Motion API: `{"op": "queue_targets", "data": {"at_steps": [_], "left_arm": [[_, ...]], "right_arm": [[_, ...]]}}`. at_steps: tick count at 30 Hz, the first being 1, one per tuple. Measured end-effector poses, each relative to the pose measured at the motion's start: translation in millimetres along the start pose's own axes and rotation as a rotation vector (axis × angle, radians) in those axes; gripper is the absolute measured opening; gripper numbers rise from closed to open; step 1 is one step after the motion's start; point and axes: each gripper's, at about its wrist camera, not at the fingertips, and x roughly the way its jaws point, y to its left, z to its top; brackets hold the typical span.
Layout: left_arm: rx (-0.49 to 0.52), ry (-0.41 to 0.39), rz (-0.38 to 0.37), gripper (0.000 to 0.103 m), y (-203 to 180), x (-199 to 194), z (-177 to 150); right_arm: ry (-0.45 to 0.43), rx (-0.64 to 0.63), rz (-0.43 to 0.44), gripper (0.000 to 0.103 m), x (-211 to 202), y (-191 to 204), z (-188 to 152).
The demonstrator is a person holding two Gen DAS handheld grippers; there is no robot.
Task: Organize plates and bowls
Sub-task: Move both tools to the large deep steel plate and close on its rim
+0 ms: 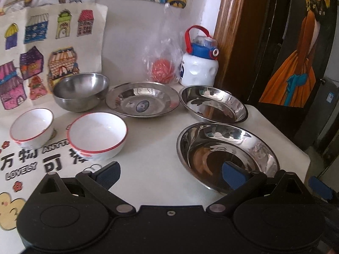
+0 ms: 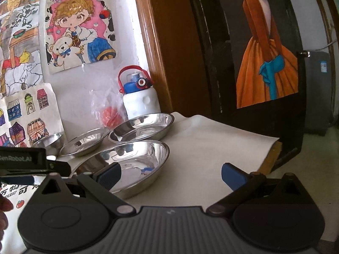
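Steel and china dishes spread over a white-covered table (image 1: pixel 152 148). Left claw (image 1: pixel 171 174) spread wide, grasping nothing, blue-padded fingertips (image 1: pixel 233 175) apart, the right one over the near rim of the nearest shiny round steel plate (image 1: pixel 228 148). Behind that, a second deep steel plate (image 1: pixel 214 103) at the table's far right; just left of it, a flatter steel plate with a dark oval sticker (image 1: pixel 142 100). Further left, a rounded dull steel bowl (image 1: pixel 81 92) near the wall. Closer, two white china bowls with red rims: a larger one (image 1: pixel 97 138) near the left fingertip, a smaller one (image 1: pixel 31 128) beside it at the left edge, both upright and standing apart on printed lettering. At the back, a white bottle with blue lid and red handle (image 1: pixel 199 63), with a clear plastic bag holding something red (image 1: pixel 163 67) just to its left. Children's coloured drawings of houses (image 1: pixel 42 63) pinned on the wall.

Right claw (image 2: pixel 171 174) likewise released and empty, left fingertip over the nearest plate's rim, right one above bare tablecloth. Black body of the other claw at that view's left edge.
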Motion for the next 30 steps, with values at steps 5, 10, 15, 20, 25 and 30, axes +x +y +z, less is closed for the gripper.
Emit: {"op": "queue_targets", "data": {"at_steps": [5,10,15,20,25,30], "left_arm": [[-0.003,0.018,-0.009,0.101,-2,19,3],[-0.018,0.049,-0.021,0.092,-3,34,3],[-0.04,0.062,-0.025,0.083,-3,42,1],[-0.071,0.067,-0.021,0.062,0,46,2],[-0.106,0.065,-0.03,0.039,4,47,4],[-0.085,0.054,-0.055,0.021,-2,47,4]], "right_arm": [[0.022,-0.009,0.018,0.103,20,0,2],[0.048,0.012,0.037,0.096,33,-2,0],[0.061,0.024,0.041,0.086,41,-4,-1],[0.061,0.037,0.07,0.07,44,-4,-1],[0.058,0.032,0.075,0.057,44,-1,0],[0.062,0.021,0.078,0.049,44,1,1]]}}
